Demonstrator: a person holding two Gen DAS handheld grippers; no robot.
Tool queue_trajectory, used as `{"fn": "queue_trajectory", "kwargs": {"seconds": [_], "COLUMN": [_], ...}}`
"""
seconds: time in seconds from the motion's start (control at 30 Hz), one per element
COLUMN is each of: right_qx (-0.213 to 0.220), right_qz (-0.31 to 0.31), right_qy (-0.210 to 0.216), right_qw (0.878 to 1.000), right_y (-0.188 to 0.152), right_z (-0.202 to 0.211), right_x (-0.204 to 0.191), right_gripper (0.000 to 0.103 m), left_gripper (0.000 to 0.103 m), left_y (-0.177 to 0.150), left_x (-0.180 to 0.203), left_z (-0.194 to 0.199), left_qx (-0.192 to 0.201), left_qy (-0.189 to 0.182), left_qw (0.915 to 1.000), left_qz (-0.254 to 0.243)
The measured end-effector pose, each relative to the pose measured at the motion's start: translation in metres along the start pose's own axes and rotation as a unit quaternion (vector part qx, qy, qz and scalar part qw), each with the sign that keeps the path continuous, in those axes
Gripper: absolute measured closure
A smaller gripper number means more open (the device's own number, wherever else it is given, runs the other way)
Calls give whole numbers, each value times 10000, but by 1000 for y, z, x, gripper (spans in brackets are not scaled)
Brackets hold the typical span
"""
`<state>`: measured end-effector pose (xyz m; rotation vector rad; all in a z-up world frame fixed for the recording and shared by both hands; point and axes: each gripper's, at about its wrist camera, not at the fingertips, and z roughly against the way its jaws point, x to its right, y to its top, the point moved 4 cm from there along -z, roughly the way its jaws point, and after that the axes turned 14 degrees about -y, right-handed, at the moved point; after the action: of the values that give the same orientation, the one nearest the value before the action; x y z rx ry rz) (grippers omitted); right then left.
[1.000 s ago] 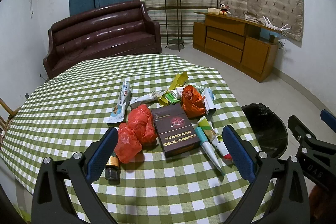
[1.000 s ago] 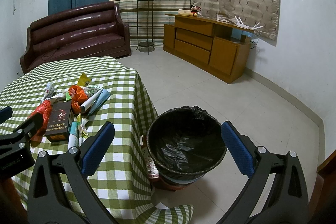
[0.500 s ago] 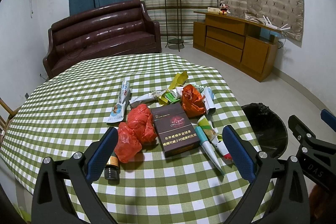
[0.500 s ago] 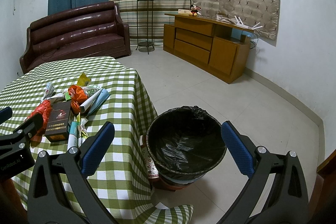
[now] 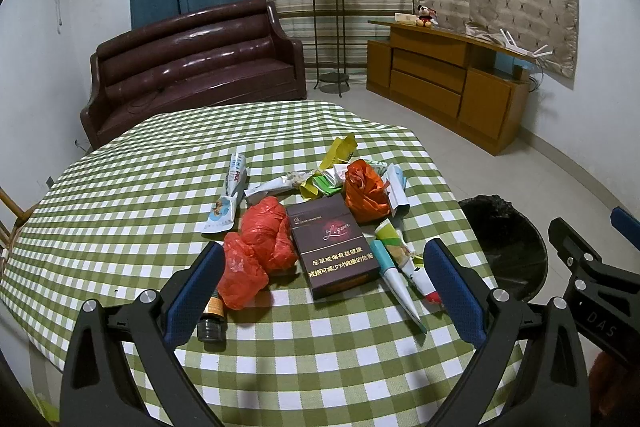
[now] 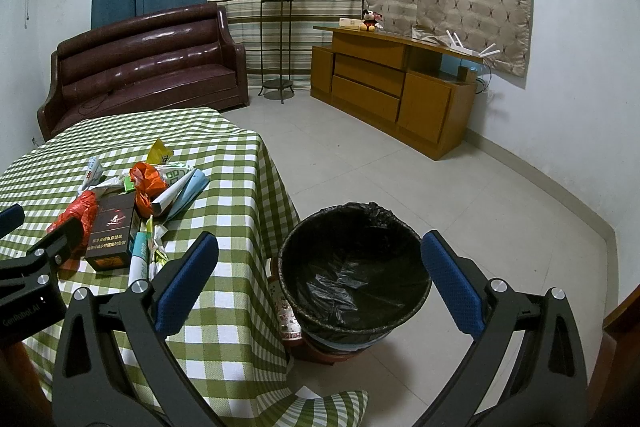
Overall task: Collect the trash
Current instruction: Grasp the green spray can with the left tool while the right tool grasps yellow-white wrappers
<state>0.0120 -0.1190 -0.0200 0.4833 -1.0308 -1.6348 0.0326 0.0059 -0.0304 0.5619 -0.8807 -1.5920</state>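
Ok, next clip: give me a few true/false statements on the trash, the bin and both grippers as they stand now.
1. The left gripper is open and holds nothing. True.
2. The dark cigarette carton lies inside the bin. False: it lies on the checked tablecloth.
3. The black-lined trash bin stands on the floor beside the table. True.
4. The right gripper is shut on a red plastic bag. False: it is open and empty; the red plastic bag lies on the table.
5. A small dark bottle lies by that bag. True.

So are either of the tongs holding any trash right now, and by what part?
Nothing is held. The left tongs are open above the pile on the table, the right tongs open over the bin.
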Motion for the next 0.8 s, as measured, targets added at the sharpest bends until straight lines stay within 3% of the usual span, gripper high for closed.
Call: {"fn": "queue_trajectory", "kwargs": {"seconds": [0.3, 0.8], "right_qx": [-21, -302], "right_qz": [43, 244], "right_qy": [19, 301], "right_qw": [10000, 9988], "right_y": [-1, -9], "right_z": [1, -11], "right_x": [1, -34], "right_gripper": [4, 7], "left_gripper": [6, 8], "left_y": [-10, -46], "left_x": [-13, -98], "left_z": [-4, 11], "left_qx": [-98, -525], "left_qy": [9, 346], "left_qw": [9999, 9967], "left_qz": [53, 515]}}
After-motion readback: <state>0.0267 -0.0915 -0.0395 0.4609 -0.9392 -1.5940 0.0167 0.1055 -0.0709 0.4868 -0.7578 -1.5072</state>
